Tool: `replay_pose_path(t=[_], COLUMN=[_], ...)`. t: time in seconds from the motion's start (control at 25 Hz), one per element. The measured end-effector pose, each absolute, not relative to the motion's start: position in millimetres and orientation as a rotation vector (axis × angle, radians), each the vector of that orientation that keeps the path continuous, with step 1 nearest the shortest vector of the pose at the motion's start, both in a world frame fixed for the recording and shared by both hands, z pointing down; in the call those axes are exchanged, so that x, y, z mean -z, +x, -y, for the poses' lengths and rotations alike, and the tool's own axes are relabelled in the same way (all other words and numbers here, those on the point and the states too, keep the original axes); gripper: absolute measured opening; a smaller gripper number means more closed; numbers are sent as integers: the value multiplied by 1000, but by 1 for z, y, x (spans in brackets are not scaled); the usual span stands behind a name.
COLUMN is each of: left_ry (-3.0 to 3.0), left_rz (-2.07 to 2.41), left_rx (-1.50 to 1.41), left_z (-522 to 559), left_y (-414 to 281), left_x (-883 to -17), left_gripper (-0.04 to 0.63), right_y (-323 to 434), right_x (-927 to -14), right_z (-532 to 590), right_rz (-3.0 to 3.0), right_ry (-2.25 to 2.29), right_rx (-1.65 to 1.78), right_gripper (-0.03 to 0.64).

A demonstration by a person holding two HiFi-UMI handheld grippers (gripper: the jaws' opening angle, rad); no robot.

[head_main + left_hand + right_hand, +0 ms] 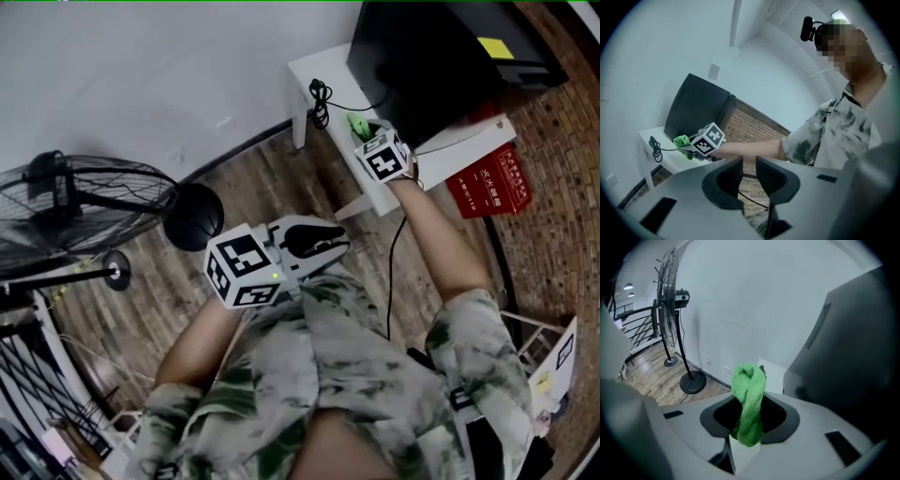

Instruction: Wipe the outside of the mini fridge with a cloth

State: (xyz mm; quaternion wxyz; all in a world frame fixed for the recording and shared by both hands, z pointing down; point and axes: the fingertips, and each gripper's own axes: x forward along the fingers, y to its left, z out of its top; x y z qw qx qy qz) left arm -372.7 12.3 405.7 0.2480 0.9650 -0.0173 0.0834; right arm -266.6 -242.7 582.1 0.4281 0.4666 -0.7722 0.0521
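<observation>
Green cloth [748, 383] is pinched between the tongs of the right gripper [749, 416], bunched into a twisted roll that stands up past the tips. In the head view the right gripper [367, 134] is held out at arm's length over the front edge of the white counter [319, 70], with the cloth [359, 125] just beside the near lower corner of the black mini fridge [441, 56]. Whether the cloth touches the fridge cannot be told. The mini fridge [853, 348] fills the right of the right gripper view and is seen standing on the counter, leaving only the counter's left end bare. A coiled black cable [320, 101] hangs at that bare end.

The left gripper [323, 246] is held close to the person's torso, well apart from the counter. Its tongs [748, 161] are parted by a narrow gap, and nothing is held between them. From the left gripper view the mini fridge [696, 110], the cloth [682, 140] and the outstretched right forearm [750, 147] are seen ahead.

A pedestal fan [84, 202] is set on the wooden floor [281, 178] to the left, by the wall. A red sign [489, 183] lies below the counter's right end.
</observation>
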Motion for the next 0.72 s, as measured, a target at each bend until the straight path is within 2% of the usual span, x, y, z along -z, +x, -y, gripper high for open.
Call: replay_pose_path(t=[0.72], left_ry=[2695], left_rz=[-14], left_rx=[-252], left_z=[-86], left_y=[-360], left_x=[-417], left_gripper=[83], right_y=[-243], right_x=[-503], right_z=[-33], right_rz=[2240], right_ry=[1343], right_rx=[-430], right_gripper=[121])
